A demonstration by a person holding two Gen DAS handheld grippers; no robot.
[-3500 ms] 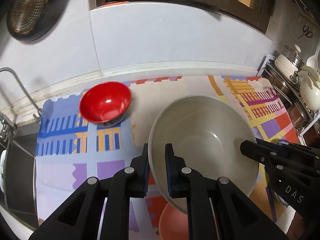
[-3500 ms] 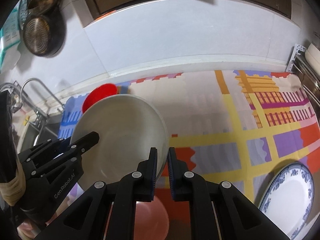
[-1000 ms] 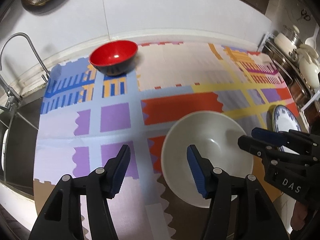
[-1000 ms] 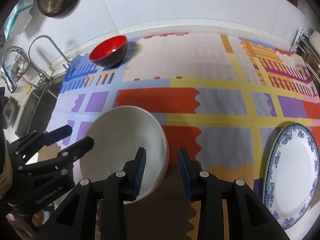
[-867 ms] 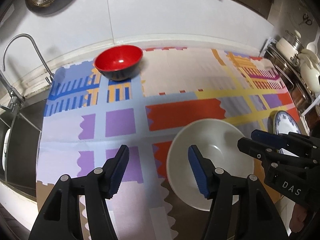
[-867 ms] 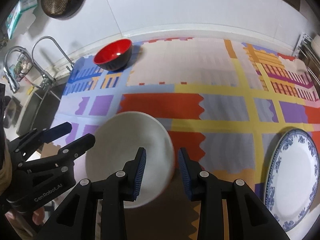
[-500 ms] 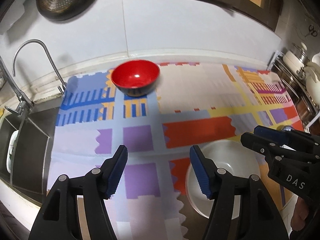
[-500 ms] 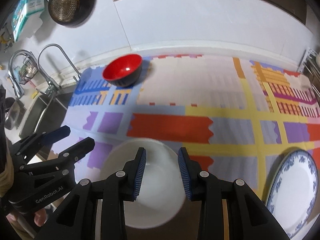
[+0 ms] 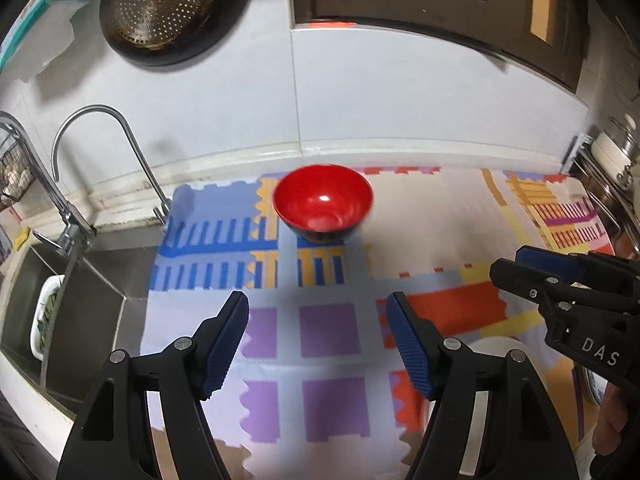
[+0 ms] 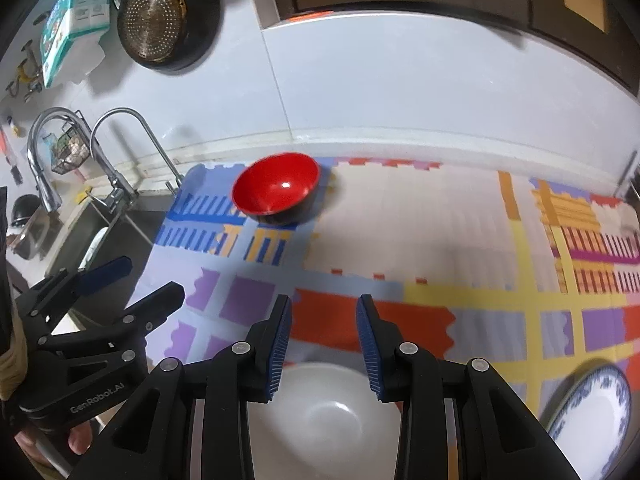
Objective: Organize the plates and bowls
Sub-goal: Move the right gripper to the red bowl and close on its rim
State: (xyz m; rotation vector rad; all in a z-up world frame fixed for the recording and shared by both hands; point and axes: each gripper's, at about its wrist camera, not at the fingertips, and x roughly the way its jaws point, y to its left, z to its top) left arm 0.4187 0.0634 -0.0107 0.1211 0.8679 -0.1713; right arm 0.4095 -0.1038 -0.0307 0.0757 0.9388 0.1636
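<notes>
Both grippers lifted off white bowl (image 10: 328, 412), left gripper (image 9: 316, 344) just widened, right gripper (image 10: 322, 344) parted, both empty, 2 bowls, 1 plate (image 10: 592, 416)

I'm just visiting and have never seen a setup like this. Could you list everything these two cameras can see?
Red bowl: one, red inside and dark outside, far side of mat, near tap.
White bowl: one, white, near edge of mat, below right claw.
Plate: one, white with blue pattern, near right corner.
Mat: one, multicoloured, covering counter.
Tap: two seen, metal, by sink.
Sink: one, steel, left of mat.
Strainer: one, perforated metal, on wall.
Left claw: one, black with blue pads, open, just been opening, empty.
Right claw: one, same, open, empty.
</notes>
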